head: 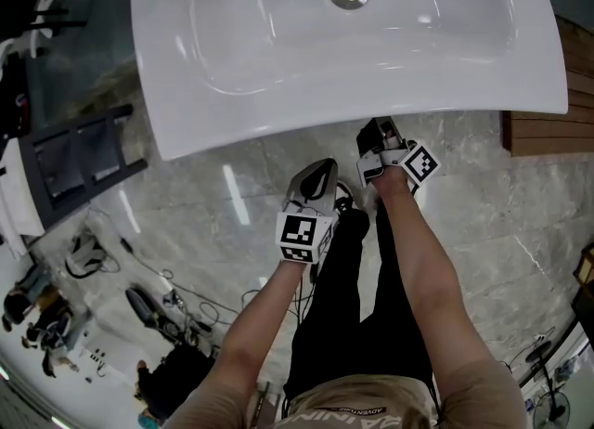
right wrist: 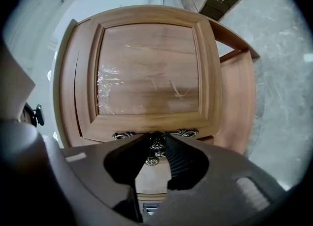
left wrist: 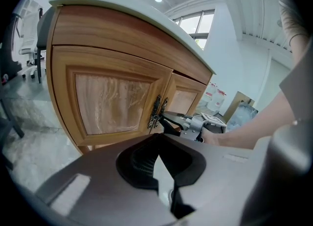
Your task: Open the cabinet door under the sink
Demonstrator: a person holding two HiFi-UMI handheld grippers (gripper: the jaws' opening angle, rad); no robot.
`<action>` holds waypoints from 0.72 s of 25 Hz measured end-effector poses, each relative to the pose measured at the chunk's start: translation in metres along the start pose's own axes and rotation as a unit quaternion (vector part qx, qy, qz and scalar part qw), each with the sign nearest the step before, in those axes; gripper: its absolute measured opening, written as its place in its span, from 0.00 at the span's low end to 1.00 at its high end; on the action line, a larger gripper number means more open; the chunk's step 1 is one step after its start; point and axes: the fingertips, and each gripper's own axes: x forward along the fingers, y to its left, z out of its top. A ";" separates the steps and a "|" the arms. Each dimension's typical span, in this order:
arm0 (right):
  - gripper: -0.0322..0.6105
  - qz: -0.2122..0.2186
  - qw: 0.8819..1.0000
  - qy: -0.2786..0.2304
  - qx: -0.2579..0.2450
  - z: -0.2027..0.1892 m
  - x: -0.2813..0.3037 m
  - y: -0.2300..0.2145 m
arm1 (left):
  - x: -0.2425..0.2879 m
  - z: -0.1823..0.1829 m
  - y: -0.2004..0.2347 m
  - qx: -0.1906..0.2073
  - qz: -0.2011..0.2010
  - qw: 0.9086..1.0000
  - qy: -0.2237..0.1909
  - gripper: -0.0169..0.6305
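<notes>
In the head view the white sink [head: 278, 56] hides the cabinet beneath it. The left gripper view shows the wooden cabinet with its left door [left wrist: 110, 98] and right door [left wrist: 183, 98], both closed, and ornate metal handles [left wrist: 156, 115] at the seam. My right gripper [head: 376, 135] [left wrist: 168, 121] [right wrist: 156, 139] points level at that seam, rolled on its side. Its fingertips sit tight on either side of one handle knob [right wrist: 155, 145]. A second knob [right wrist: 151, 160] lies just behind, and the panelled door [right wrist: 146, 68] fills that view. My left gripper [head: 316, 176] [left wrist: 157, 144] hangs lower and nearer me, shut and holding nothing.
The sink rim overhangs both grippers. A black frame [head: 74, 158] stands at the left, with cables and gear [head: 158, 311] on the glossy marble floor [head: 483, 232]. Wooden slats [head: 548, 130] are at the right. The person's legs [head: 357, 325] are directly below the grippers.
</notes>
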 end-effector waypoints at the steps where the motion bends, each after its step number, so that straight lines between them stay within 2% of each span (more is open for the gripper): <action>1: 0.19 0.008 1.000 -0.007 0.013 0.000 0.000 -0.001 | 0.000 0.000 0.000 0.001 -0.001 1.000 0.001 0.06; 8: 0.18 0.057 0.995 -0.044 0.067 0.002 -0.001 -0.003 | 0.000 -0.007 0.008 0.004 0.001 1.000 0.012 0.06; 18: 0.18 0.028 0.999 -0.013 0.022 -0.001 -0.006 0.003 | -0.001 -0.009 0.009 -0.001 -0.001 1.000 0.015 0.06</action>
